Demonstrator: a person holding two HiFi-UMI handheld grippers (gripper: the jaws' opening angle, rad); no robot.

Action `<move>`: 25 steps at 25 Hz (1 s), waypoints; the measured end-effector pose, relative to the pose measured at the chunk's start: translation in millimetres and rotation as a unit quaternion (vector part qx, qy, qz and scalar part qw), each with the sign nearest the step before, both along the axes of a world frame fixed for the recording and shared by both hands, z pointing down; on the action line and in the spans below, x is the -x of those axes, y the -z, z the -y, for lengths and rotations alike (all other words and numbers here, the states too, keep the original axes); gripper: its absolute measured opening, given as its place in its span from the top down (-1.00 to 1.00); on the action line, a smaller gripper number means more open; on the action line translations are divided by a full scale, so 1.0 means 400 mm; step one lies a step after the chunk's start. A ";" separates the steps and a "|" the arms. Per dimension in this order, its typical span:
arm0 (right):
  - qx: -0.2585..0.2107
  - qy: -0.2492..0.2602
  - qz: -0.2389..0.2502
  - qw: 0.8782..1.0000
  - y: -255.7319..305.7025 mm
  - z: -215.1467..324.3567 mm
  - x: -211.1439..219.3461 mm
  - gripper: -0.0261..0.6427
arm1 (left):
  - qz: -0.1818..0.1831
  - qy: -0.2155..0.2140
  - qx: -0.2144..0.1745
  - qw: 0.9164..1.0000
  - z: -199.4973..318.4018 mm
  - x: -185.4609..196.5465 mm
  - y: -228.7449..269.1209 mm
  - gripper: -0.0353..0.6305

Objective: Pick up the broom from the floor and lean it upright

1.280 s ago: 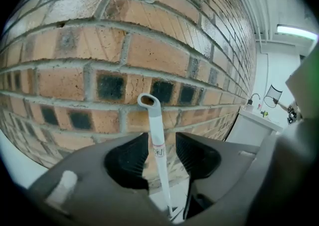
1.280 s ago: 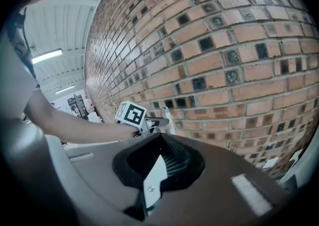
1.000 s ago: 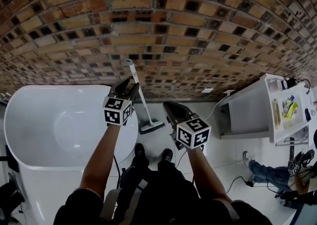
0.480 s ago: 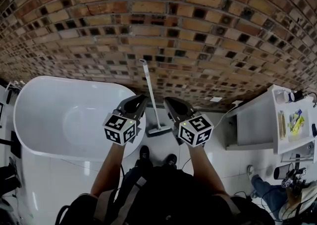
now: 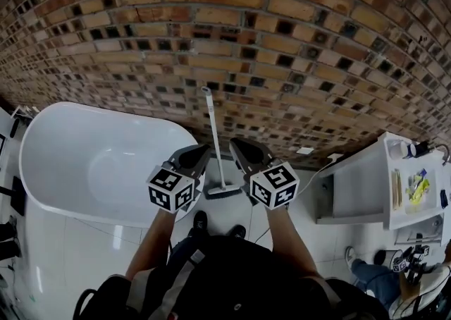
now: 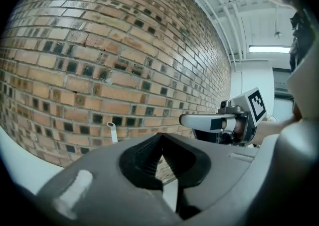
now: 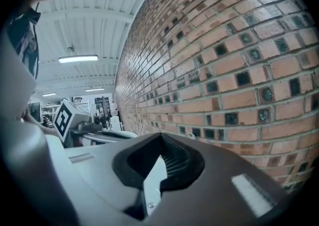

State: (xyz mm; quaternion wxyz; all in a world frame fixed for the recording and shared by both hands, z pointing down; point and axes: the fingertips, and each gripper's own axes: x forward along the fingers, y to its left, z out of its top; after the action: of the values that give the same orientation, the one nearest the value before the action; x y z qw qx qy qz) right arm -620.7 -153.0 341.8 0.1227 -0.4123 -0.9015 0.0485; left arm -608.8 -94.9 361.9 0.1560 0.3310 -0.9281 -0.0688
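The broom [image 5: 213,135] stands upright, its white handle leaning on the brick wall [image 5: 282,44] and its head [image 5: 223,189] on the floor. My left gripper [image 5: 199,151] hovers just left of the lower handle without touching it. Its jaws have just been closing with nothing between them and now look shut. My right gripper [image 5: 238,145] hovers just right of the handle, shut and empty. In the left gripper view the handle's top [image 6: 112,133] shows against the bricks beyond the shut left gripper [image 6: 159,145], with the right gripper [image 6: 214,120] alongside.
A white bathtub [image 5: 106,111] fills the left side next to the broom. A white cabinet [image 5: 359,177] stands at the right with small items on top. A cable [image 5: 310,160] lies on the tiled floor. The person's shoes [image 5: 199,221] are below the grippers.
The left gripper, earlier open at the broom handle, has let go, drawn back and closed. The broom stays against the wall. The right gripper has risen a little.
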 end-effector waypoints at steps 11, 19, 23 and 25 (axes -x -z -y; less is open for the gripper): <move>0.001 0.023 0.004 1.000 0.014 -0.005 -0.006 0.91 | -0.011 0.007 0.006 1.000 -0.002 -0.014 -0.011 0.89; -0.002 0.021 0.002 1.000 0.009 0.002 -0.005 0.91 | -0.016 0.004 0.004 1.000 0.002 -0.010 -0.020 0.89; 0.002 0.018 -0.006 1.000 -0.004 0.010 -0.008 0.91 | -0.018 -0.001 0.001 1.000 0.010 -0.010 -0.024 0.89; 0.002 0.015 -0.008 1.000 -0.009 0.013 -0.007 0.91 | -0.017 -0.003 0.000 1.000 0.012 -0.006 -0.024 0.89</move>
State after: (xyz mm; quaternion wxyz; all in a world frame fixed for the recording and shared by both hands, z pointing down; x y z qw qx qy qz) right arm -617.9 -158.3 345.4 0.1301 -0.4259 -0.8938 0.0522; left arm -606.6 -99.8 371.4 0.1718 0.3326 -0.9244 -0.0735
